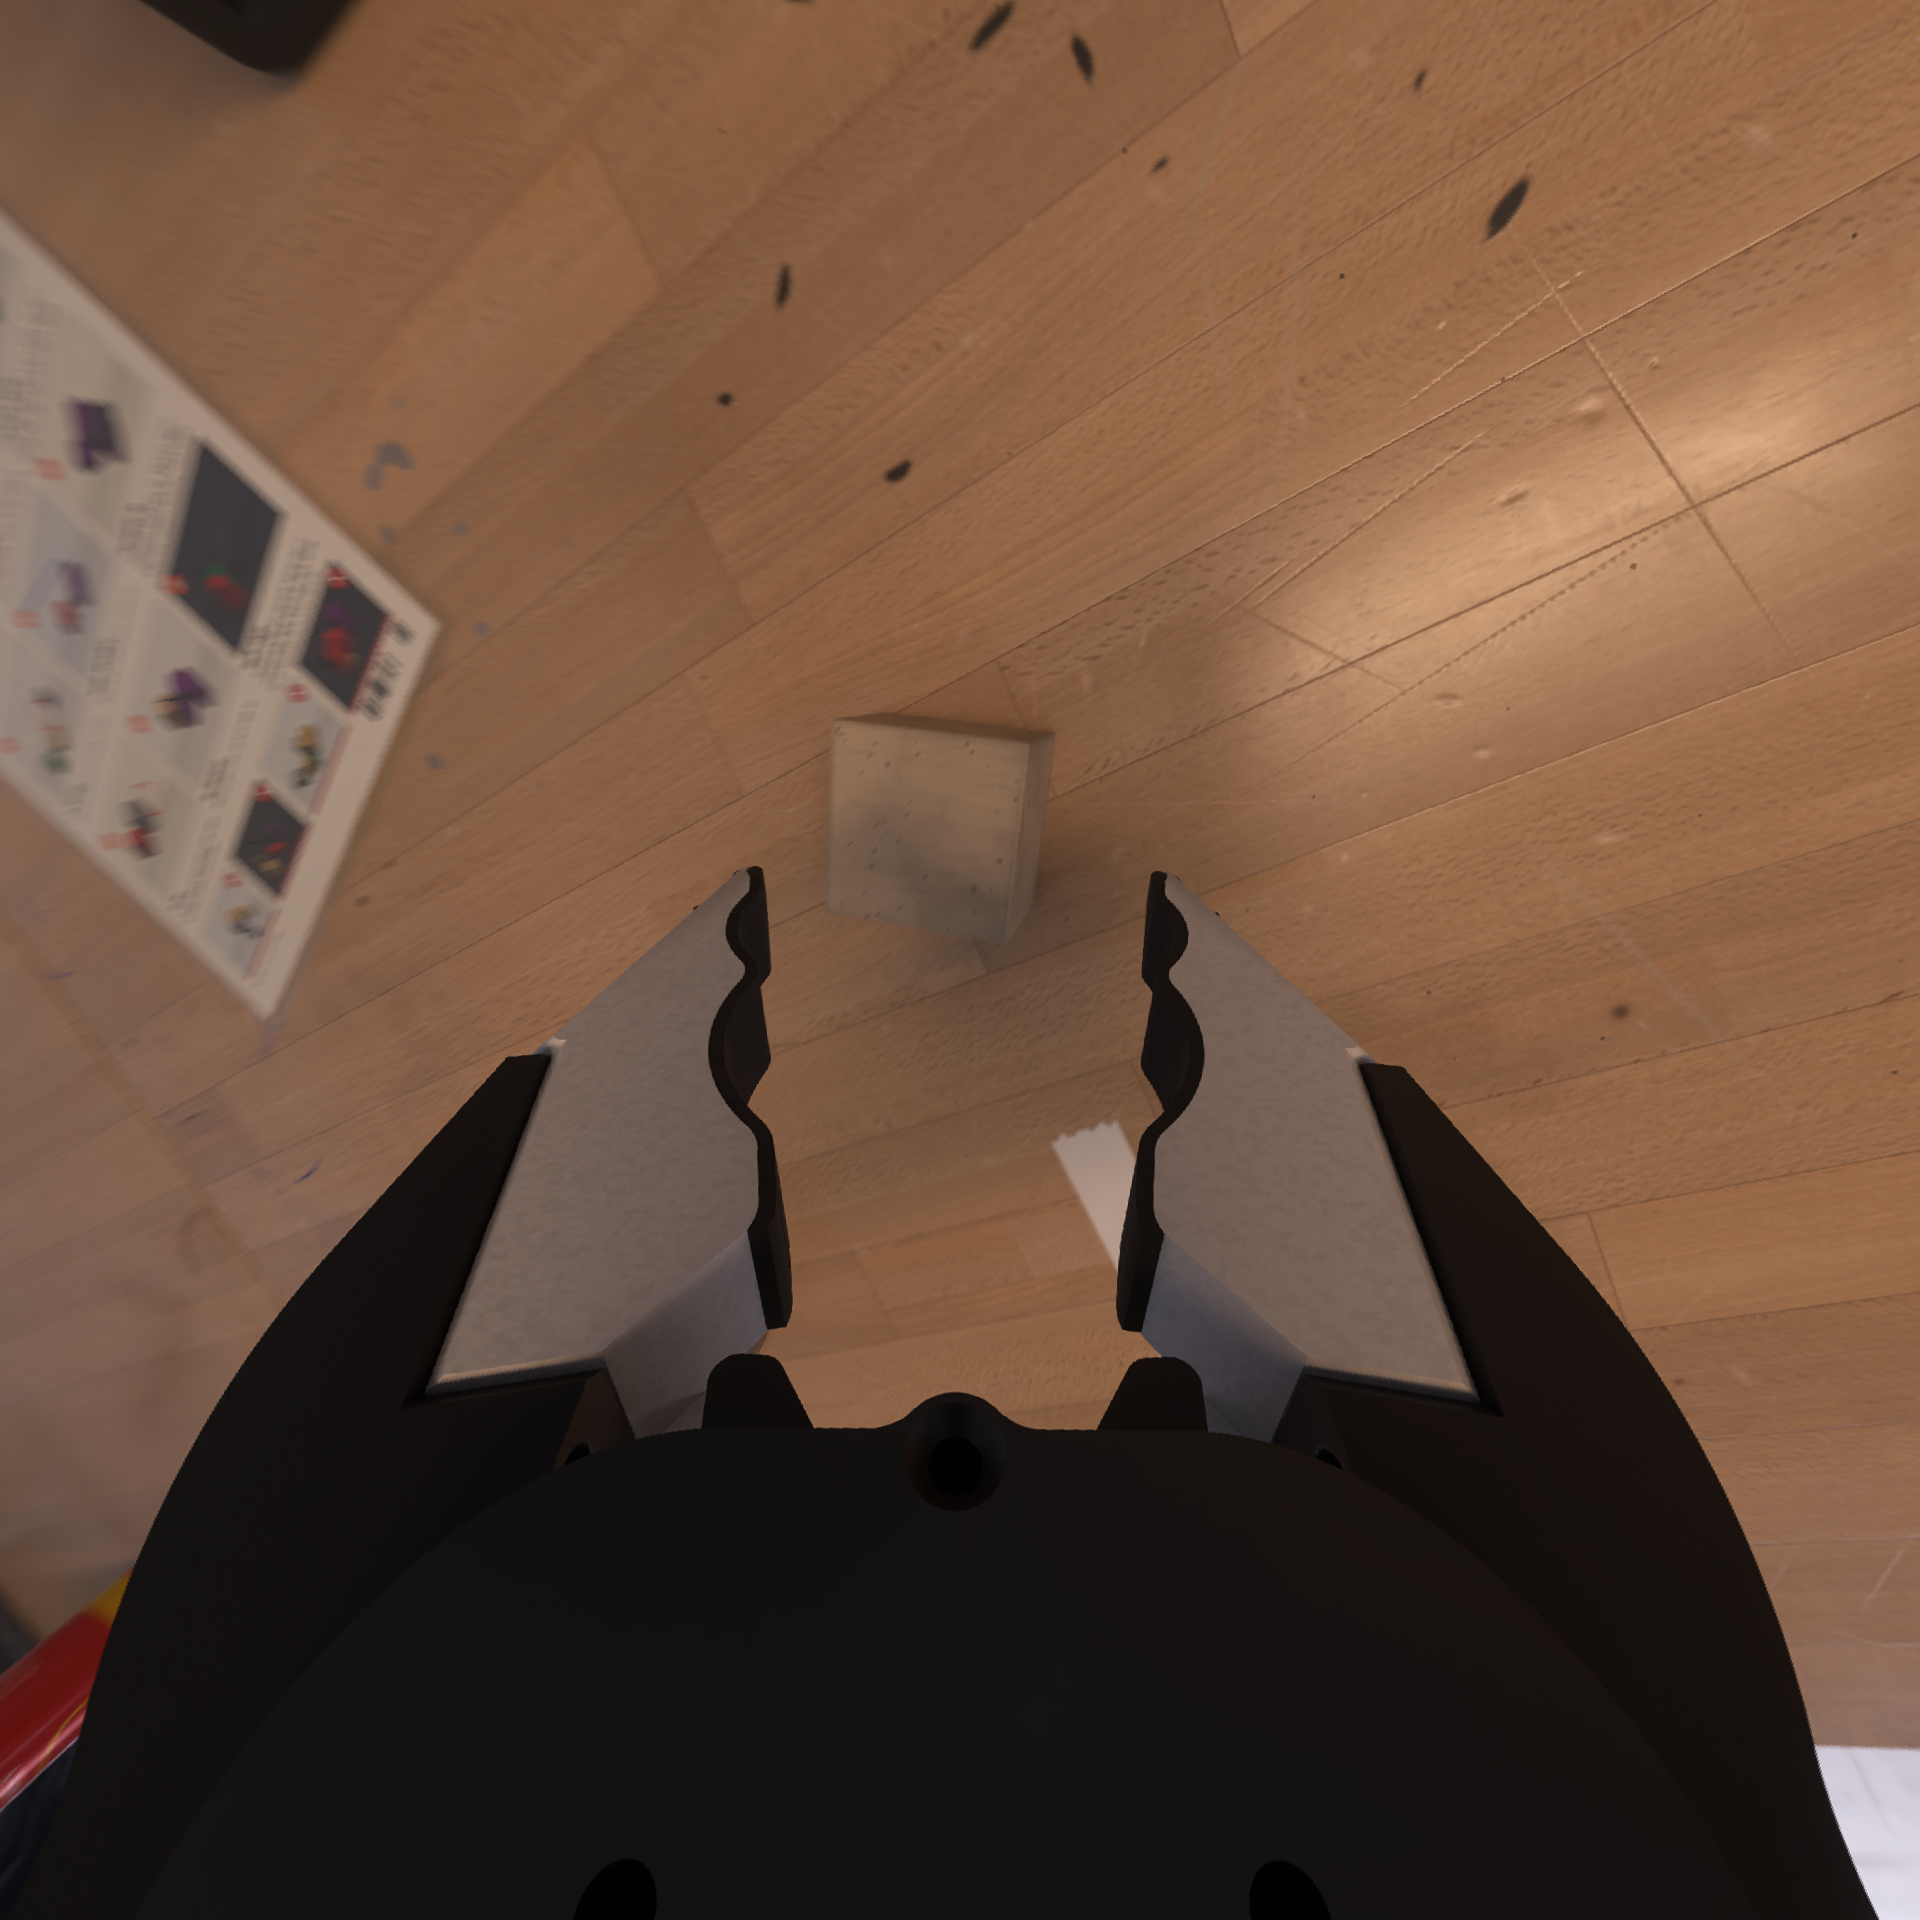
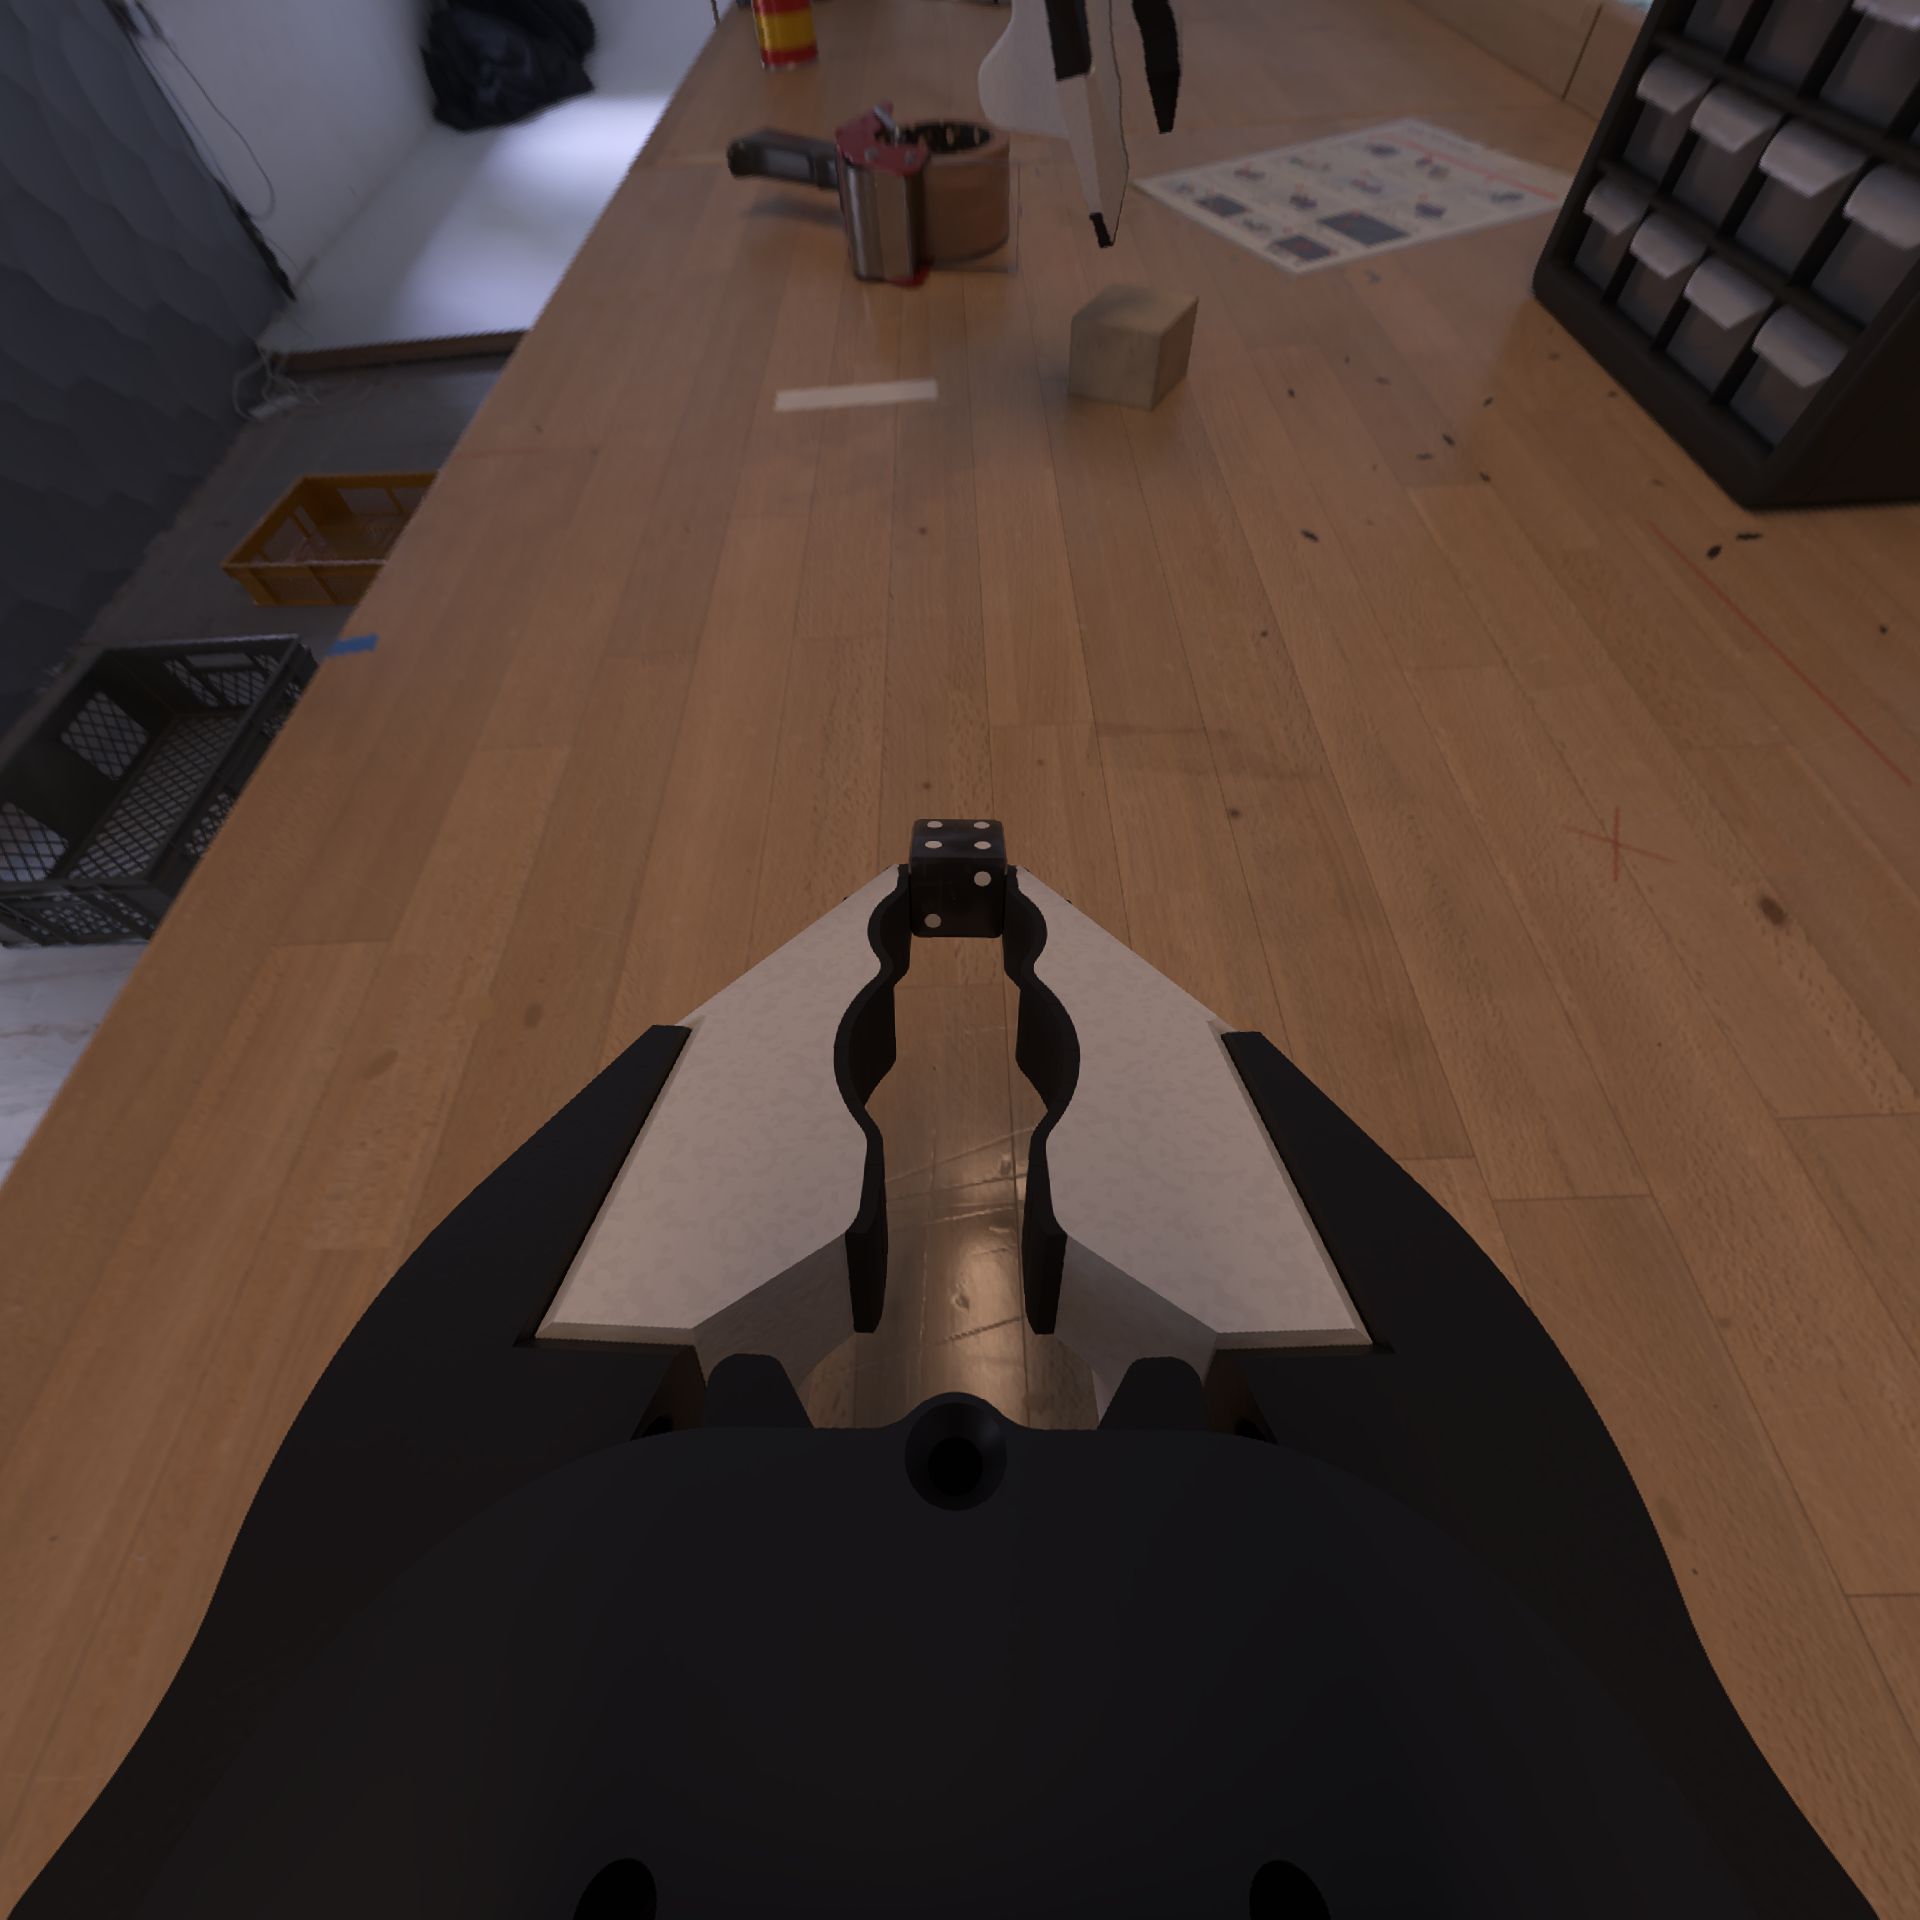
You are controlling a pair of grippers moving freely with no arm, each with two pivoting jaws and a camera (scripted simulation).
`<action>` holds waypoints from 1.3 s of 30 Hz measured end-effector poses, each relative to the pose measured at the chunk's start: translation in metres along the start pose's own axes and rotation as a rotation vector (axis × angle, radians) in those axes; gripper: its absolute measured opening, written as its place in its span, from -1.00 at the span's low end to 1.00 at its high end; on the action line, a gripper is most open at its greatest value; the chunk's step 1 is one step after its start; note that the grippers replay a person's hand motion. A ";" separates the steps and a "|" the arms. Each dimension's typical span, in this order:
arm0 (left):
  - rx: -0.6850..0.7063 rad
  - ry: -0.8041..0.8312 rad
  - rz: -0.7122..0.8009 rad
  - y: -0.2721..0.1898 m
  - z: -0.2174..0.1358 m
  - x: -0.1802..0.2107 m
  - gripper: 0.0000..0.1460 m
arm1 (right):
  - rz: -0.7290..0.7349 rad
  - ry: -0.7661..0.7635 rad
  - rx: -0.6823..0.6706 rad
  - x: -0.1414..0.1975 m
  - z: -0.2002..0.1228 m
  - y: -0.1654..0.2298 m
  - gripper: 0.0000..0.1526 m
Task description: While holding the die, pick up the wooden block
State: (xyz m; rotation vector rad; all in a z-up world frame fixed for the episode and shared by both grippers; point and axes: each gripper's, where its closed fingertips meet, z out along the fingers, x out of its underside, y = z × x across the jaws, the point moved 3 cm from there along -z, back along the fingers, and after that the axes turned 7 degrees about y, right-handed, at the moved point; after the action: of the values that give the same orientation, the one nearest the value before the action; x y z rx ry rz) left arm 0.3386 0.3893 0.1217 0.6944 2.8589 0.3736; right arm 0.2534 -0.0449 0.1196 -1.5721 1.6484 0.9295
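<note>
A pale wooden block [image 1: 935, 826] lies on the wooden table [image 1: 1351, 623]. My left gripper [image 1: 956, 883] hovers above it, open and empty, its fingertips apart just short of the block. In the right wrist view the block [image 2: 1130, 345] sits far ahead, with the left gripper [image 2: 1127, 125] hanging above it. My right gripper [image 2: 956, 883] is shut on a black die with white dots [image 2: 957, 878], held at the fingertips above the table [image 2: 1351, 935].
A printed sheet [image 1: 177, 623] lies left of the block, also seen at the far right [image 2: 1351, 192]. A tape dispenser [image 2: 904, 192] and a white tape strip [image 2: 855, 396] lie near the block. A black drawer cabinet [image 2: 1756, 239] stands at right. Crates [image 2: 135, 769] sit below the table's left edge.
</note>
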 end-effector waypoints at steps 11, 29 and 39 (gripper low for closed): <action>0.123 0.302 0.055 0.015 0.079 0.012 0.15 | 0.005 0.064 0.024 0.035 0.012 -0.020 -0.79; 0.018 0.143 0.118 0.015 0.036 0.007 -0.18 | -0.017 0.077 -0.008 0.041 0.016 -0.018 -0.79; -0.186 -0.193 -0.020 0.033 -0.053 -0.005 -0.18 | -0.030 0.092 -0.006 0.043 0.018 -0.016 -0.79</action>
State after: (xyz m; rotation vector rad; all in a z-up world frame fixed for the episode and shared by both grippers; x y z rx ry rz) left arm 0.3450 0.4046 0.1820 0.6302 2.6071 0.5312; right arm 0.2669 -0.0522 0.0723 -1.6618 1.6817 0.8589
